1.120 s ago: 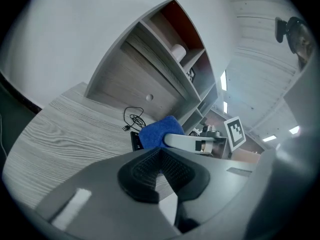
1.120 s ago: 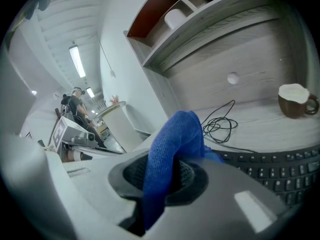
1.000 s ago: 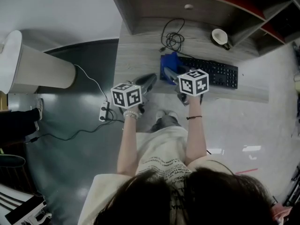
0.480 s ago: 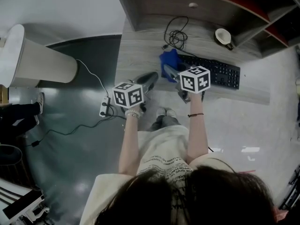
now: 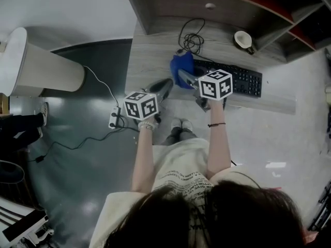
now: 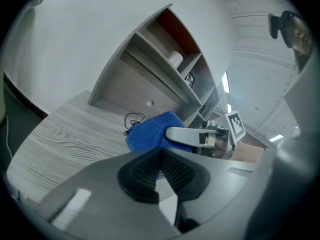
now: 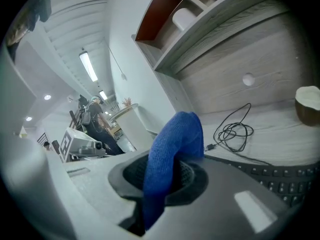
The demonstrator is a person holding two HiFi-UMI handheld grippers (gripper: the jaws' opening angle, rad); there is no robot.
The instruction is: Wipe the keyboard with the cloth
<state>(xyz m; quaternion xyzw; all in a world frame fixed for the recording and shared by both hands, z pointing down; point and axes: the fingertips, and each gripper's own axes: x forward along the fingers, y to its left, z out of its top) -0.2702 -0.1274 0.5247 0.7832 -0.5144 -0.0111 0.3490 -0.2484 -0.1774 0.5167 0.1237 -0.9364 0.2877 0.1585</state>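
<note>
A black keyboard (image 5: 232, 79) lies on the pale wood desk (image 5: 150, 61). My right gripper (image 5: 182, 76) is shut on a blue cloth (image 5: 182, 66), held up just left of the keyboard's left end. In the right gripper view the blue cloth (image 7: 172, 154) hangs folded between the jaws, with keyboard keys (image 7: 280, 179) at lower right. My left gripper (image 5: 164, 88) hovers at the desk's front edge, left of the cloth, jaws closed with nothing between them. From the left gripper view the cloth (image 6: 150, 131) shows ahead, pinched by the right gripper's fingers (image 6: 187, 135).
A coiled black cable (image 5: 190, 43) lies behind the keyboard. A small white bowl (image 5: 242, 39) sits at the back right under the shelf unit (image 5: 207, 4). A power strip (image 5: 115, 122) and cord lie on the floor at left, near a white cylinder (image 5: 36, 68).
The right gripper has lifted the blue cloth off the desk and bunched it up, shifted slightly left and back. The left gripper has barely moved.
</note>
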